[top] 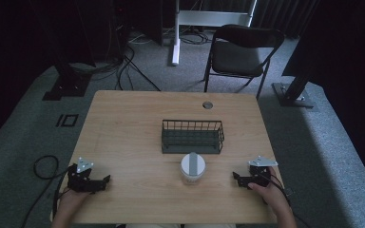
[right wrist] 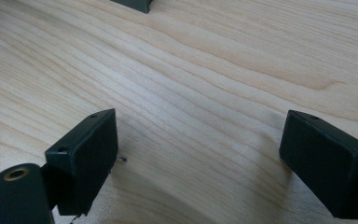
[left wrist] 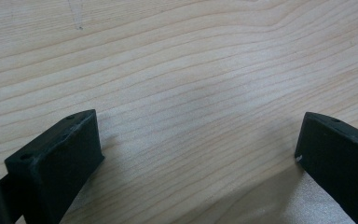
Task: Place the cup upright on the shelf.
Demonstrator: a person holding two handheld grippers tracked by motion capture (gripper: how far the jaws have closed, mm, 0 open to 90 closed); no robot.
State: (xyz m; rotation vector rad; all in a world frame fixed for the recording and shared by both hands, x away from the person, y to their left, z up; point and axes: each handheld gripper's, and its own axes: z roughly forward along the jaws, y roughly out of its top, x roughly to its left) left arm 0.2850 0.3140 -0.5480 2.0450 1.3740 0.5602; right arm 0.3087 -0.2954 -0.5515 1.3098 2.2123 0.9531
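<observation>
one jar [top: 193, 168] and one wire basket [top: 192, 136] sit on the desk [top: 123, 128]. two grippers, left gripper [top: 105, 181] and right gripper [top: 236, 177], rest there, jaws apart.

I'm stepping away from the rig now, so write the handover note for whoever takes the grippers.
Left gripper: open, holding nothing, resting low over the table at its near left corner.
Right gripper: open, holding nothing, near the right edge.
Jar: upright with its white lid on, between the two grippers, just in front of the wire basket.
Basket: in the middle of the table, looks empty.
Done: nothing yet; the jar is untouched.
Left: probably grasp the jar and work with it, likely toward the basket.
</observation>
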